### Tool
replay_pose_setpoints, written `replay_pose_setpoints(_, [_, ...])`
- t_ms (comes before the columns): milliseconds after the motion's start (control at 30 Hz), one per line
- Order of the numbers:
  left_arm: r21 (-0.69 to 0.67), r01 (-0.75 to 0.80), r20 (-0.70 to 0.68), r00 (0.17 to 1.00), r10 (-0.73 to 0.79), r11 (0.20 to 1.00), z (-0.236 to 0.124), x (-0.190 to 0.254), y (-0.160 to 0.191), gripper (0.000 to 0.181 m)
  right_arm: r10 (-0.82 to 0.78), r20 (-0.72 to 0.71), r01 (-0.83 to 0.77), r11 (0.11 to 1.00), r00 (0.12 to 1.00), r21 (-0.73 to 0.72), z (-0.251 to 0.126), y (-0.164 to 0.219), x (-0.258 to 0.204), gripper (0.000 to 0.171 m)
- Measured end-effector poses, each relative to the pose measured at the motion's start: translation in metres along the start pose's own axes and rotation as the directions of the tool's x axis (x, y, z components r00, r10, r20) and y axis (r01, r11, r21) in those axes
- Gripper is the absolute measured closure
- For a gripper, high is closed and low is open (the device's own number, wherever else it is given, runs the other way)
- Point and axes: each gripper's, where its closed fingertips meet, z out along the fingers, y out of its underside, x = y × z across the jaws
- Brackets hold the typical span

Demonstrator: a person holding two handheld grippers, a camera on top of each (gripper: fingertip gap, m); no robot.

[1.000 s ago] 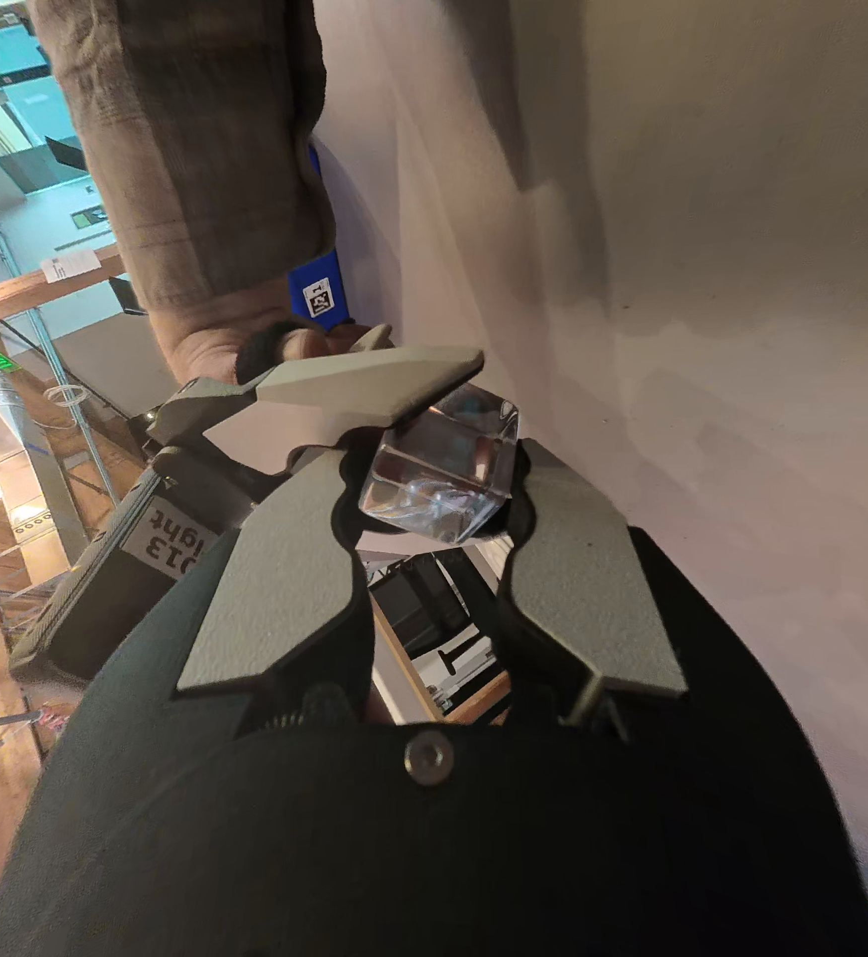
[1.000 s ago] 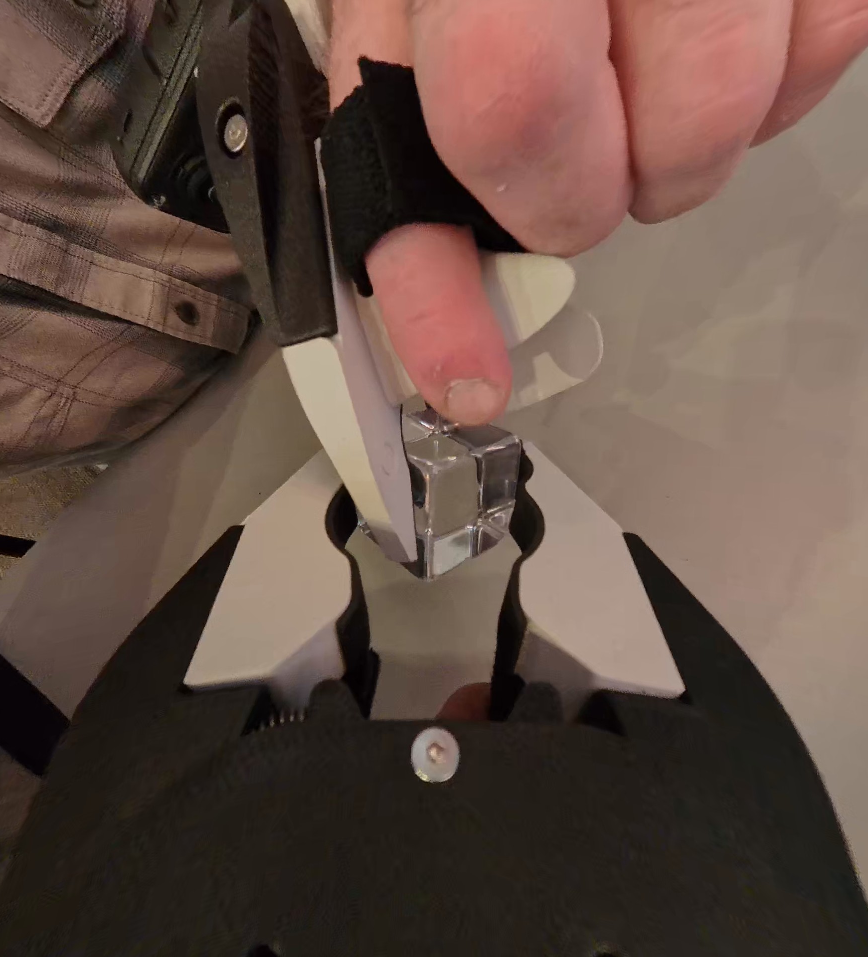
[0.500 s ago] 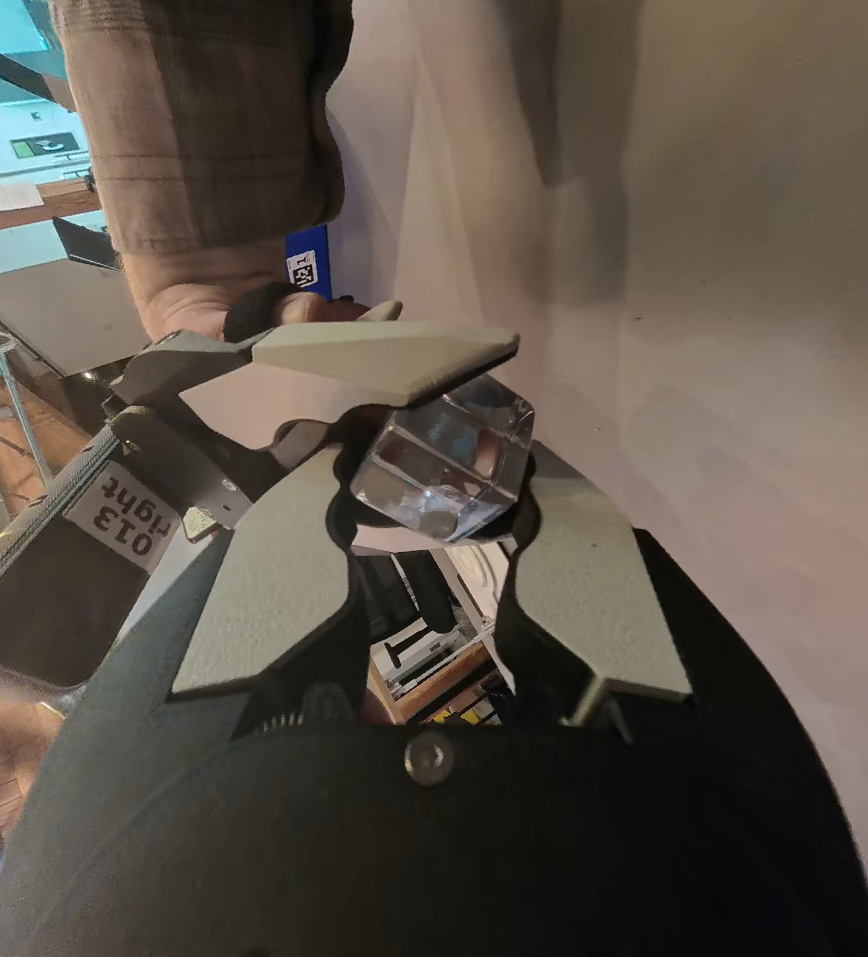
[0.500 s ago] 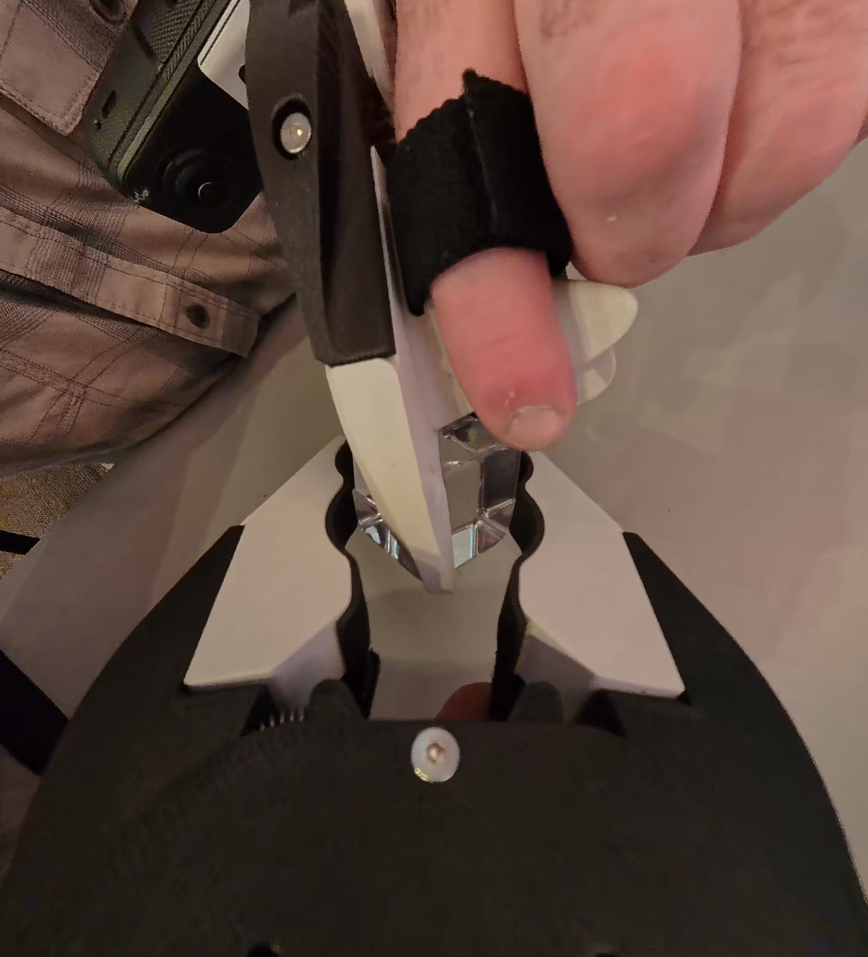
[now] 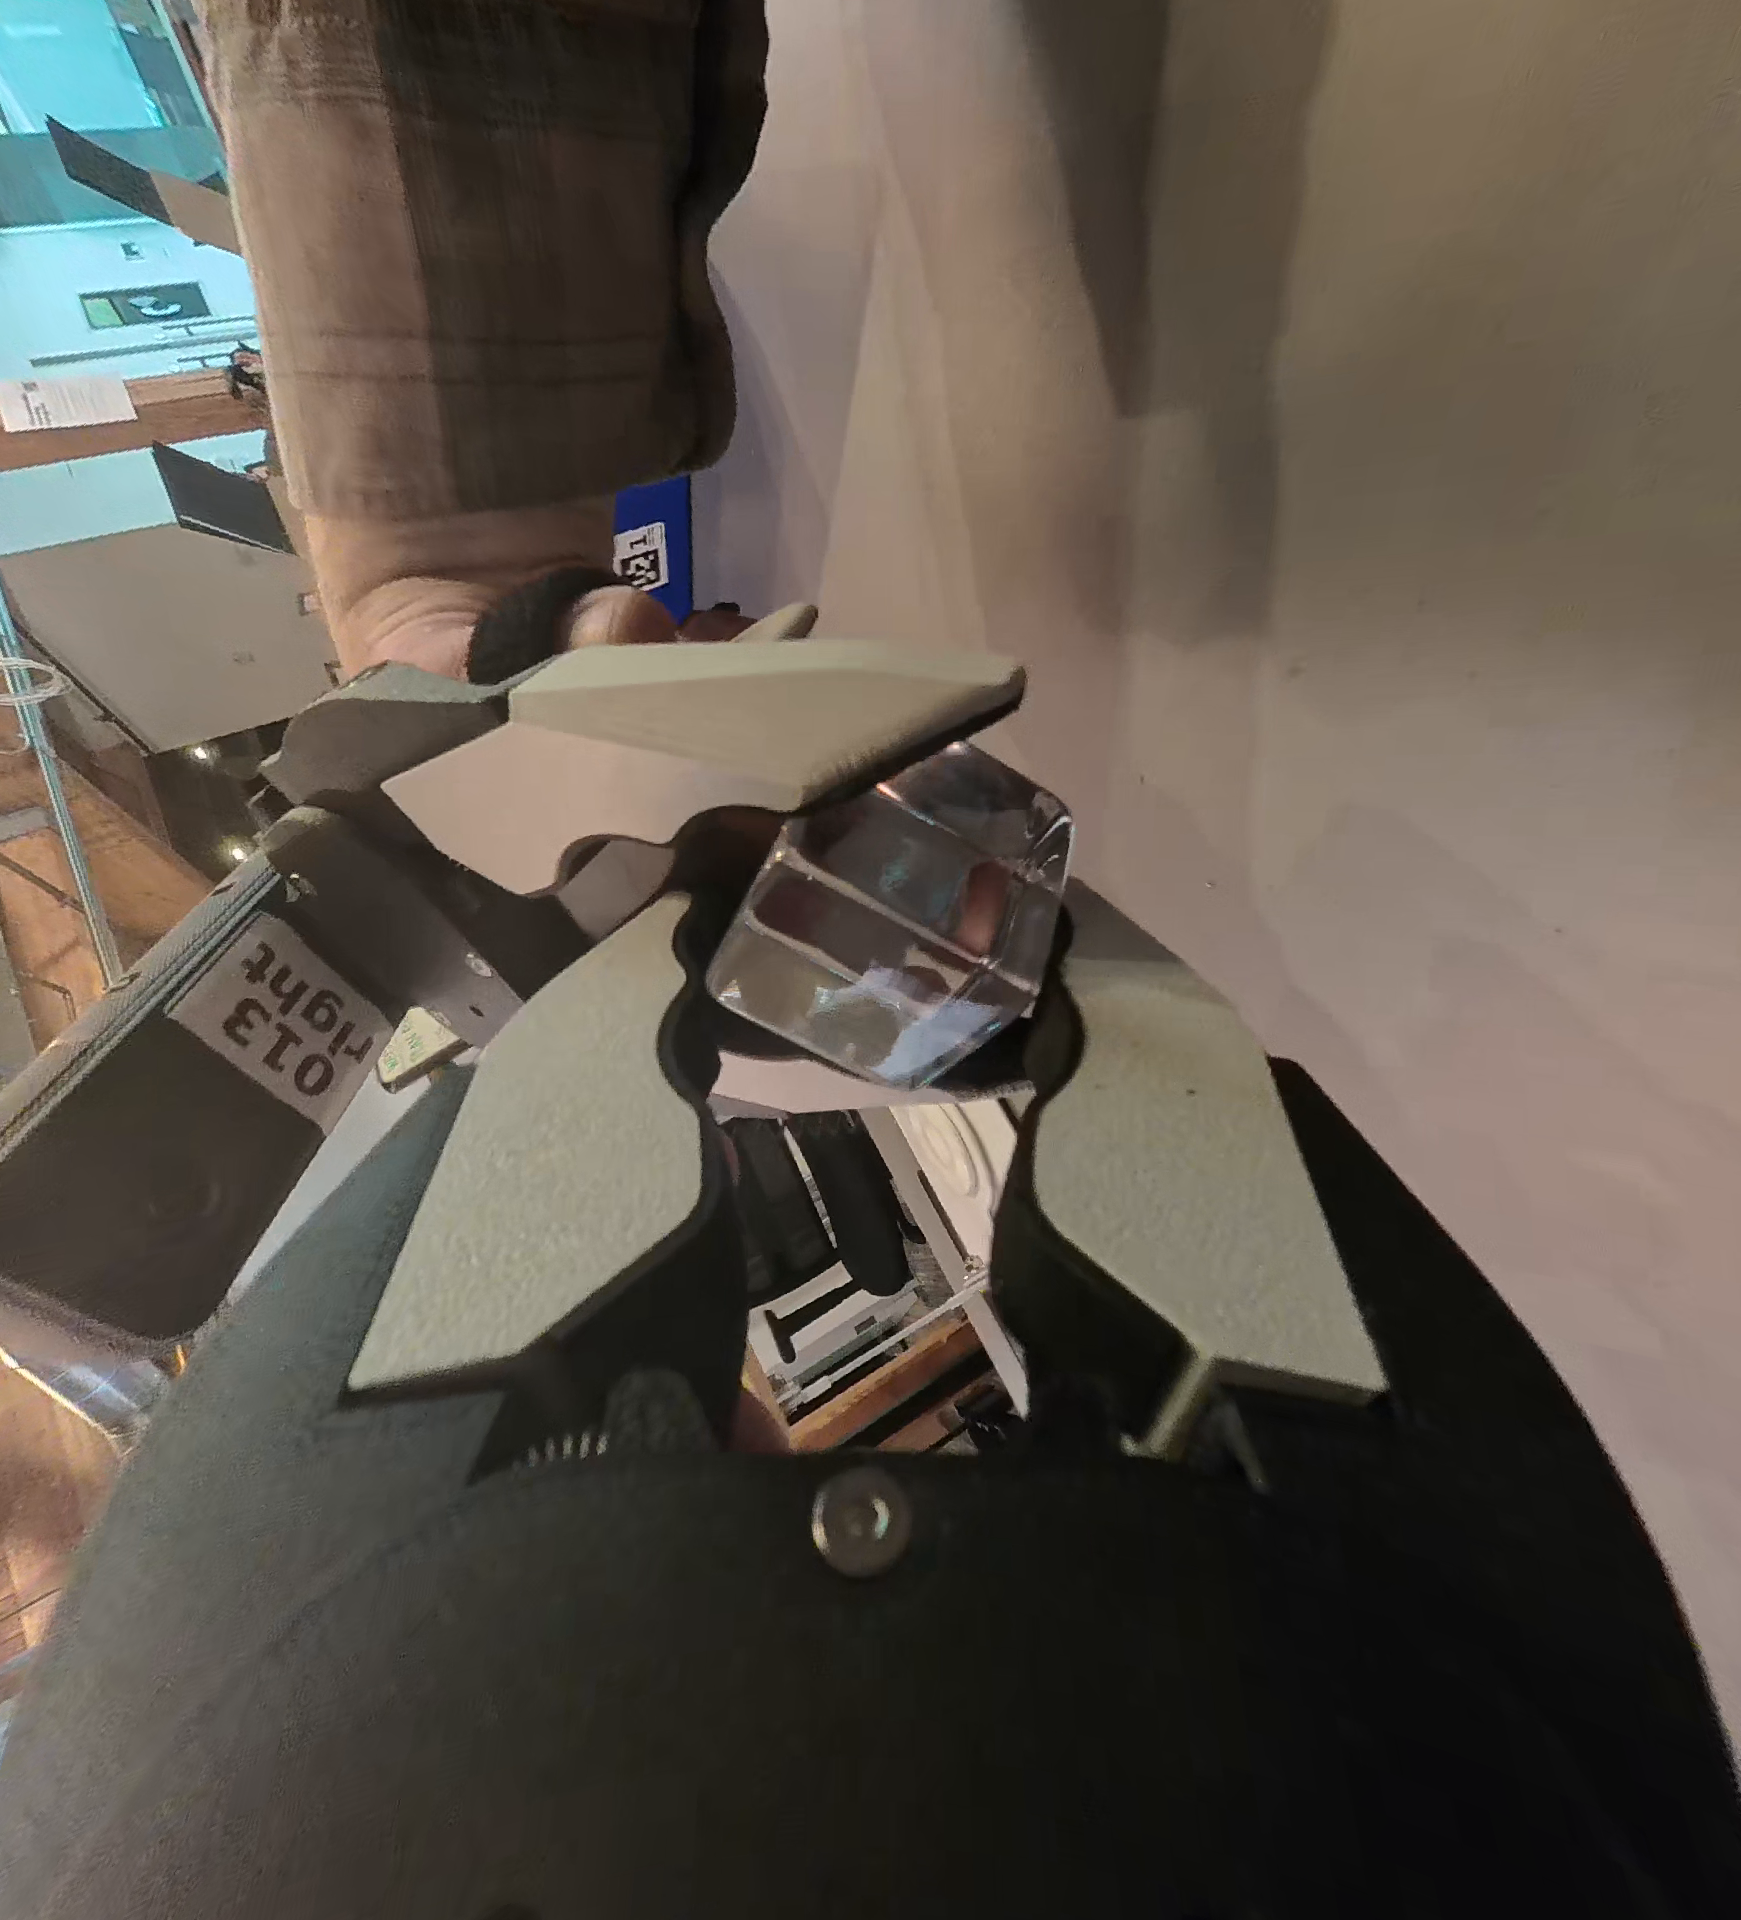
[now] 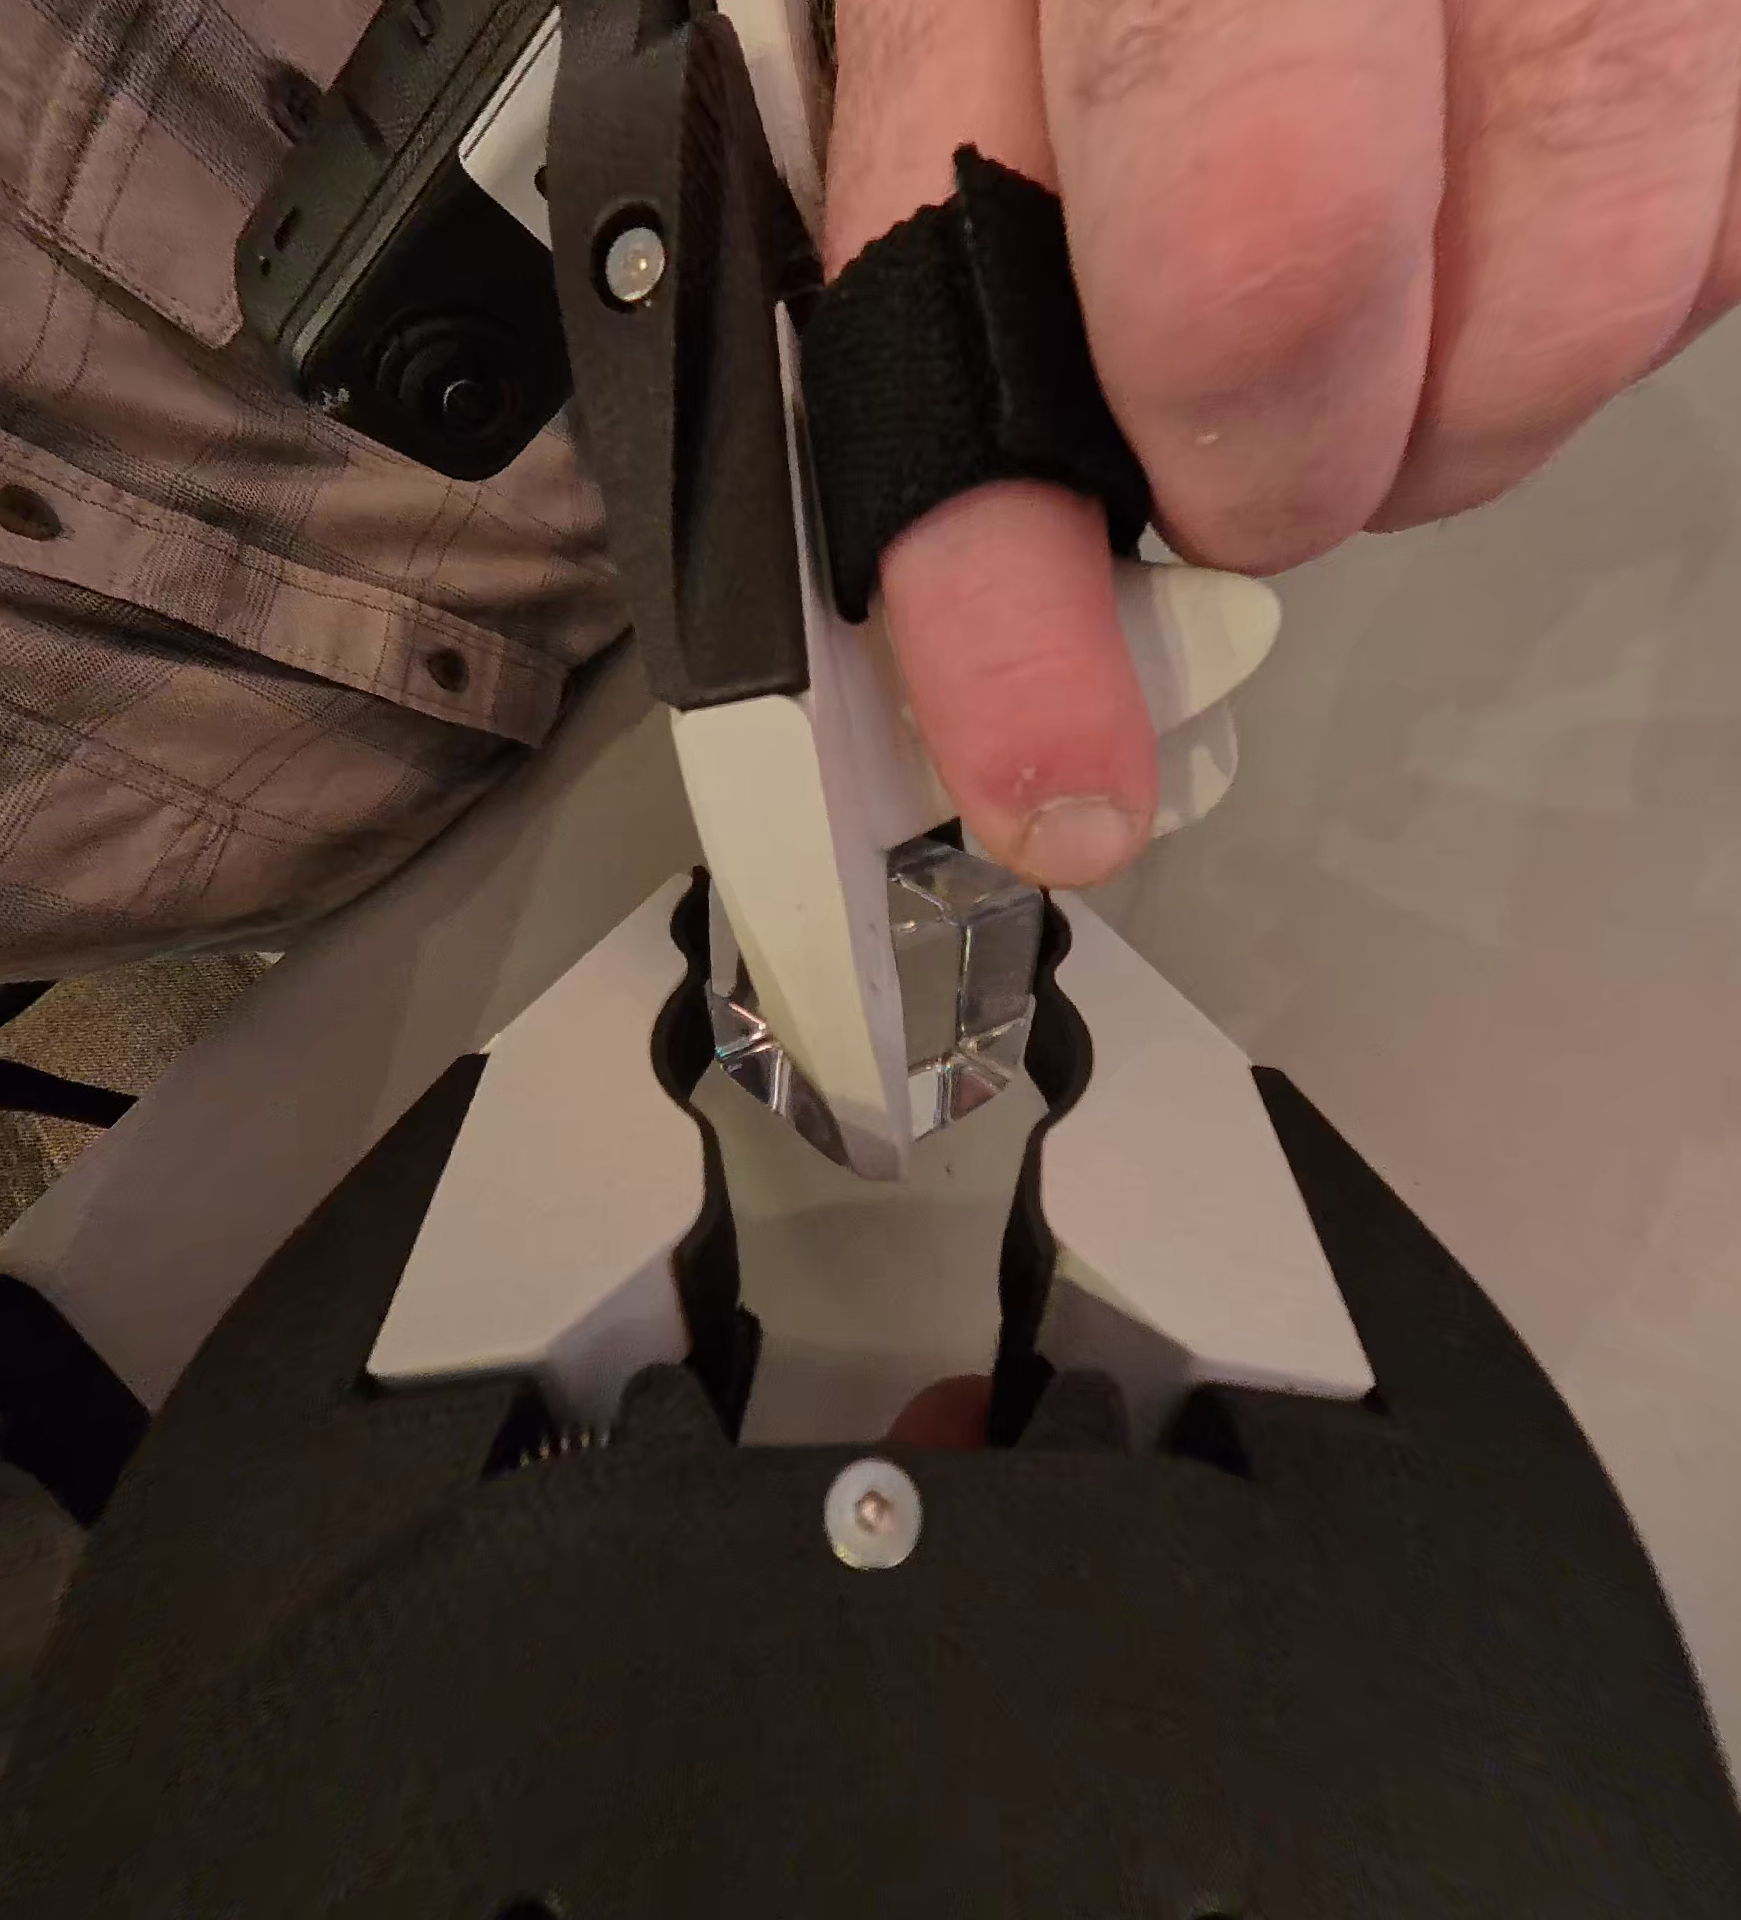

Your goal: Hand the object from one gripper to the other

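Note:
A clear cube (image 5: 897, 935) sits between the two pads of my left gripper (image 5: 866, 977), which is shut on it. My right gripper reaches in from the left in that view, with its upper finger (image 5: 741, 727) lying over the cube. In the right wrist view the same cube (image 6: 970, 987) sits between the pads of my right gripper (image 6: 871, 997), which is shut on it. One white finger (image 6: 804, 935) of the left gripper crosses in front of the cube and hides its middle. A person's finger (image 6: 1022, 748) with a black strap rests just above the cube.
A pale flat surface (image 5: 1468, 623) fills the right side behind the grippers. A plaid sleeve (image 5: 481, 260) and shirt (image 6: 170, 623) are close by. The left gripper's camera (image 6: 430, 353) faces me. A blue marker tag (image 5: 653, 551) sits behind the hand. The grippers' ends are close to 4 centimetres from one another.
The two grippers have turned relative to each other around the cube. The cube has stayed fixed in the right gripper and tilted slightly in the left gripper, whose jaws have widened a touch.

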Motion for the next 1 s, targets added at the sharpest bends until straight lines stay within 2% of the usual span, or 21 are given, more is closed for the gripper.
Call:
replay_pose_setpoints(433, [0.015,0.051,-0.058,0.997,-0.050,0.999,-0.001,0.005,-0.006,0.117,0.012,-0.019,-0.013,1.000,1.000,-0.020,0.002,0.003,0.003,0.114])
replay_pose_setpoints(500, [0.027,0.038,-0.058,0.998,-0.037,0.999,-0.001,0.006,-0.007,0.123,0.009,-0.008,-0.009,1.000,1.000,-0.015,0.003,0.001,0.001,0.115])
replay_pose_setpoints(733, [0.031,0.035,-0.056,0.998,-0.033,0.999,-0.002,0.008,-0.008,0.124,0.015,0.007,-0.014,1.000,1.000,-0.026,0.006,0.003,-0.001,0.115])
replay_pose_setpoints(1000, [0.011,0.115,-0.010,0.993,-0.115,0.993,-0.005,-0.001,0.002,0.125,0.006,-0.079,-0.004,1.000,0.997,0.025,-0.005,-0.007,0.009,0.106])
